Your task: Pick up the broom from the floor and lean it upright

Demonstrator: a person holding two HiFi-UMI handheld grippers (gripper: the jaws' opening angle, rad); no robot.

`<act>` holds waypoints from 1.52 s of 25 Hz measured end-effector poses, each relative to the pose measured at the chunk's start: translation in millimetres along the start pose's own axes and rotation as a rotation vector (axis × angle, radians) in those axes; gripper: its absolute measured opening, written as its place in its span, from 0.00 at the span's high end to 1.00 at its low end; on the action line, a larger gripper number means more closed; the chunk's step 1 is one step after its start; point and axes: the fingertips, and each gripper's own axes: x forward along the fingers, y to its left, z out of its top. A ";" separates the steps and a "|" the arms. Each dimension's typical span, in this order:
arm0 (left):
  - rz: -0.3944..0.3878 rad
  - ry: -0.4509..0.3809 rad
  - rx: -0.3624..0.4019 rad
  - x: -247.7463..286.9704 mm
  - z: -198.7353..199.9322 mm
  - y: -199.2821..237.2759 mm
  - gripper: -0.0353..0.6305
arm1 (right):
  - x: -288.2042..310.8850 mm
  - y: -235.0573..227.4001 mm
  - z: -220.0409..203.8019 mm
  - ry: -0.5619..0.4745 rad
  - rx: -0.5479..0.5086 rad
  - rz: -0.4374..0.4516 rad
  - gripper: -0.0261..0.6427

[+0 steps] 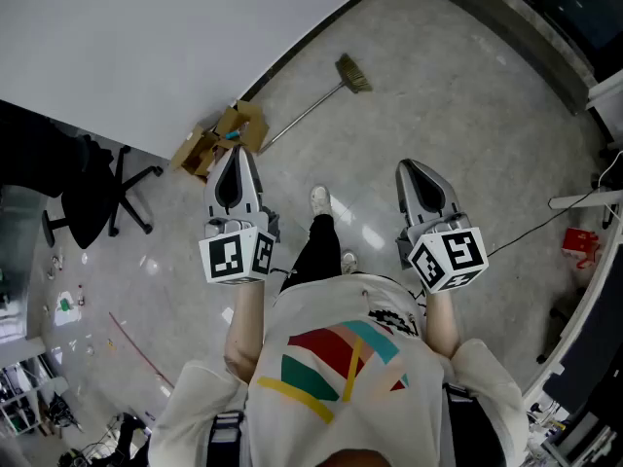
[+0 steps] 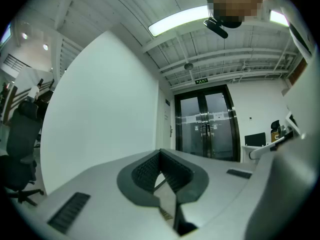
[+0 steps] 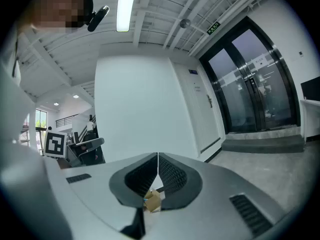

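Holding nothing, jaws shut, left gripper (image 1: 237,154) and right gripper (image 1: 410,165) face open floor (image 1: 448,95) toward wall-side broom (image 1: 304,115).

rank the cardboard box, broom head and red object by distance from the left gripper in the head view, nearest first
1. Cardboard box: on the floor by the wall, just beyond the left gripper.
2. Broom head: farther up and to the right.
3. Red object: on the floor at the far right edge.

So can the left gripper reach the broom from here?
Probably not yet: the left gripper is held level, jaws shut, while the broom lies on the floor ahead by the wall. Bare floor leaves the way free, bar a cardboard box near the handle.
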 end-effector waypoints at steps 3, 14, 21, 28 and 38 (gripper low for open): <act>0.000 0.004 -0.012 39.0 -14.1 13.9 0.88 | 35.0 -21.5 0.8 -0.004 -0.014 -0.028 0.94; 0.022 -0.006 -0.014 261.9 -26.1 111.6 0.88 | 274.8 -92.8 58.8 0.022 -0.017 0.003 0.94; 0.079 -0.019 -0.001 387.9 -21.8 185.5 0.88 | 421.5 -123.2 97.8 0.037 -0.004 0.028 0.94; 0.142 0.002 -0.001 454.2 -32.8 196.8 0.88 | 511.8 -140.0 108.0 0.089 -0.136 0.213 0.93; 0.346 0.063 -0.007 476.8 -157.6 274.5 0.88 | 651.6 -113.3 -15.4 0.288 -0.366 0.728 0.64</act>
